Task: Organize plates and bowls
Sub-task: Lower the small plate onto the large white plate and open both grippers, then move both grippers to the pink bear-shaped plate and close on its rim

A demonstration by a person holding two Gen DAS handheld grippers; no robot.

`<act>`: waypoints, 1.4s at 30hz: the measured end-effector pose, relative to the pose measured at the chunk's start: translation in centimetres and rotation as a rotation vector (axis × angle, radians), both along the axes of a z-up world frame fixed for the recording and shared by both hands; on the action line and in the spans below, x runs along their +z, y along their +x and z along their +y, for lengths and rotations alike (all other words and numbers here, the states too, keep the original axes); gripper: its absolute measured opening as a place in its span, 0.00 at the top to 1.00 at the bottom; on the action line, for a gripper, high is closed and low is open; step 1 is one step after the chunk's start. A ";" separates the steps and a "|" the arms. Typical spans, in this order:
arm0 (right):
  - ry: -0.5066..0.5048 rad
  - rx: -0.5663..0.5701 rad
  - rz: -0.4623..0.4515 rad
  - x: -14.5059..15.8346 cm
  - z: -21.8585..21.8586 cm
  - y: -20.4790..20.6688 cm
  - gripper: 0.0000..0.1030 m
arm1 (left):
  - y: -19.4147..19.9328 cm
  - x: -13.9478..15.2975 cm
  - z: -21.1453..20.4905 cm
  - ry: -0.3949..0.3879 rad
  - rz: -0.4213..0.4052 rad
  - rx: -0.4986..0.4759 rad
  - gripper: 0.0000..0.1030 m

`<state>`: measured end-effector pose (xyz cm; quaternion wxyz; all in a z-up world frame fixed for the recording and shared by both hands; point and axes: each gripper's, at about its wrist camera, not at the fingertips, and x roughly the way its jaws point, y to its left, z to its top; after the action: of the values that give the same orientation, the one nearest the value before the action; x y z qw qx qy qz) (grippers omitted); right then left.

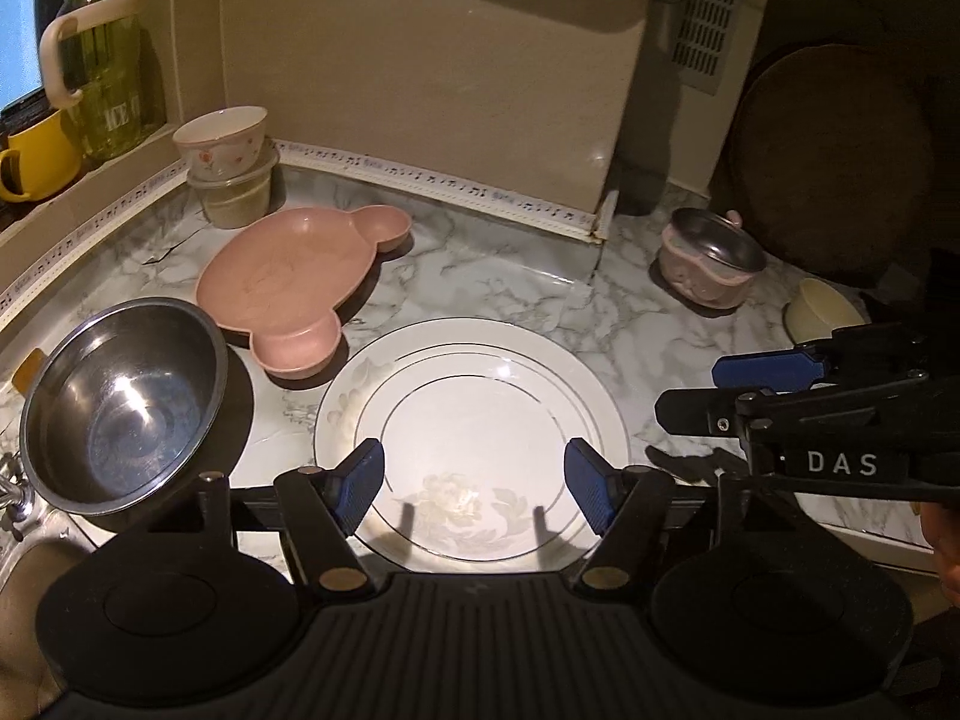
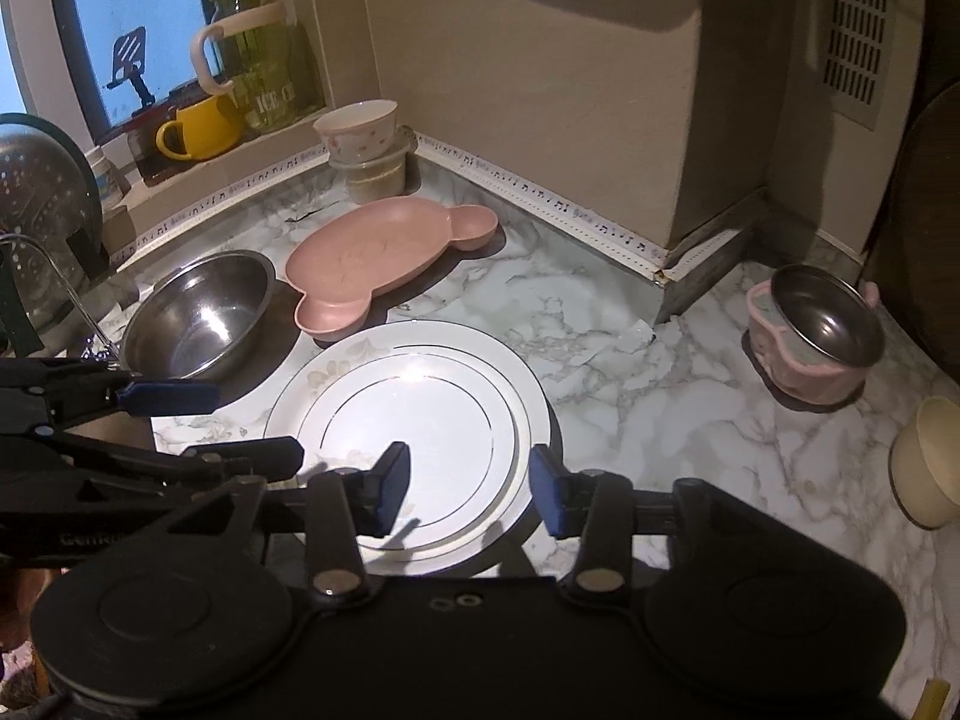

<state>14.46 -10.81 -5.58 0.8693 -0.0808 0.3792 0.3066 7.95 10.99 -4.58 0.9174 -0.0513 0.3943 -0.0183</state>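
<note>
Two stacked white plates [image 1: 474, 408] [image 2: 420, 402] with thin silver rings lie on the marble counter. My left gripper [image 1: 474, 483] hovers open over their near edge, nothing between its blue pads. My right gripper [image 2: 471, 489] is open over the same stack, also empty. Each gripper shows in the other's view, the right gripper [image 1: 696, 390] at the right and the left gripper [image 2: 240, 423] at the left. A pink bear-shaped plate [image 1: 288, 276] [image 2: 372, 252] lies behind. A steel bowl [image 1: 120, 402] [image 2: 198, 312] sits to the left.
A floral bowl [image 2: 357, 129] is stacked on a tub in the back corner. A pink bowl with steel liner [image 2: 816, 336] and a cream bowl [image 2: 927, 462] stand right. A green jug [image 2: 258, 54], yellow mug [image 2: 201, 126] and colander [image 2: 42, 204] are at the left.
</note>
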 end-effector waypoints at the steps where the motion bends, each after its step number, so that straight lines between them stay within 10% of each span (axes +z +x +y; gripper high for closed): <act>1: 0.000 -0.004 -0.004 0.2 -0.2 -0.3 0.50 | -0.1 0.1 -0.1 -0.005 -0.002 -0.007 0.34; 20: 0.070 0.073 -0.050 0.6 -4.4 0.7 0.02 | 1.8 -0.2 -2.6 0.025 -0.027 0.064 0.23; 32: 0.090 0.164 -0.079 0.9 -3.6 2.8 0.00 | 2.9 -0.7 -2.2 -0.035 0.002 0.176 0.22; 42: 0.091 0.184 -0.054 1.2 1.6 8.8 0.00 | 6.0 0.9 2.4 0.076 -0.041 0.259 0.22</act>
<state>23.27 -9.17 -4.40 0.8501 -0.0839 0.3323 0.3999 13.93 13.39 -3.67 0.9212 -0.0667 0.3659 0.1144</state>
